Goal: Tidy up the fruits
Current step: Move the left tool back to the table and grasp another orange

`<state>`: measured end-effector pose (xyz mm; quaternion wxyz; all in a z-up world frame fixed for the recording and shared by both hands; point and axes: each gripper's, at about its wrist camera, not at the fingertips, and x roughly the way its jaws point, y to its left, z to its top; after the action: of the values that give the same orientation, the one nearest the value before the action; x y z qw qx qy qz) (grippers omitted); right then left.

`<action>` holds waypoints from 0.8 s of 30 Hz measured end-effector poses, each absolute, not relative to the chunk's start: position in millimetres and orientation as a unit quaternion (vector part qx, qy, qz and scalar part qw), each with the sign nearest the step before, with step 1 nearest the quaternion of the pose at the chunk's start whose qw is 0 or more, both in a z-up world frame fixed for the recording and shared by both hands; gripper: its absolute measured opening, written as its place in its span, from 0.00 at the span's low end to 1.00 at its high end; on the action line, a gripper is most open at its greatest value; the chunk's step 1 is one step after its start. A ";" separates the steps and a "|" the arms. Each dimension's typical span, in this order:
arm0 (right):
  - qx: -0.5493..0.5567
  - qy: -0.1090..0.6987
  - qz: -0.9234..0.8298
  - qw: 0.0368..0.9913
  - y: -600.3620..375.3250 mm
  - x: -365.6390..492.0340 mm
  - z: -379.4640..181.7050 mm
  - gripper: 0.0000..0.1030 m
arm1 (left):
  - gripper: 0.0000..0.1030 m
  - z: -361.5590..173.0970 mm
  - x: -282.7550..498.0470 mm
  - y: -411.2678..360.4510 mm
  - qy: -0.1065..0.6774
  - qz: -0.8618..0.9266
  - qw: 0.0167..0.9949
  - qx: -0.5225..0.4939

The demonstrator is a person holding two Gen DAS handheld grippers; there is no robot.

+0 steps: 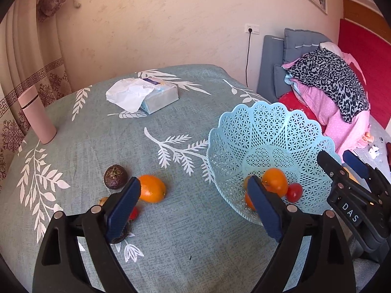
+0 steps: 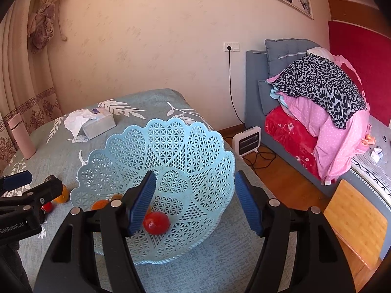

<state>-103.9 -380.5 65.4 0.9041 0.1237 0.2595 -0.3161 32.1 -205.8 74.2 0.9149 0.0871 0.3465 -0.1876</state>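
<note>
The basket [image 2: 171, 151] looks like pale blue moulded plastic, pierced in a lattice, with a slight sheen; the tablecloth [image 1: 183, 232] is woven cloth, matt and coarse-grained; the orange [image 1: 152, 188] on it has a finely dimpled, faintly glossy skin; the dark fruit [image 1: 115, 177] is wrinkled and dull; the tomato [image 2: 156, 222] is smooth and shiny; the tissue [image 1: 129, 94] is thin crumpled paper; the pink bottle [image 1: 36, 114] is smooth and matt; the left gripper [image 1: 193, 210] has black plastic arms, ribbed blue pads [image 1: 124, 207] and metal pins.

Your left wrist camera looks forward across the table [image 1: 171, 232]; your right sits close over the blue basket [image 2: 171, 146]. Both share basket, tissue box [image 1: 156, 97], seemingly the bed.
</note>
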 end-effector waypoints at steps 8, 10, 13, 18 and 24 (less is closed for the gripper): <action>0.121 0.265 -0.310 0.905 -374.6 -102.0 64.2 0.67 | 0.87 65.2 19.9 -172.1 0.355 -0.159 0.917 0.093; 0.121 0.266 -0.306 0.906 -371.3 -101.0 64.0 0.67 | 0.87 63.6 18.5 -157.4 0.359 -0.148 0.917 0.087; 0.122 0.273 -0.294 0.908 -366.5 -98.0 62.7 0.67 | 0.87 63.7 14.7 -133.8 0.365 -0.128 0.920 0.071; 0.114 0.277 -0.280 0.912 -353.9 -94.5 61.8 0.67 | 0.87 61.8 5.5 -92.0 0.372 -0.094 0.922 0.055; 0.101 0.284 -0.260 0.917 -336.3 -90.6 61.1 0.67 | 0.87 55.2 -7.6 -44.7 0.387 -0.057 0.919 0.046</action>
<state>-90.6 -336.3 61.1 0.9172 0.1007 0.2842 -0.2604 -7.6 -44.7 55.2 0.9193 0.0464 0.3867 -0.0567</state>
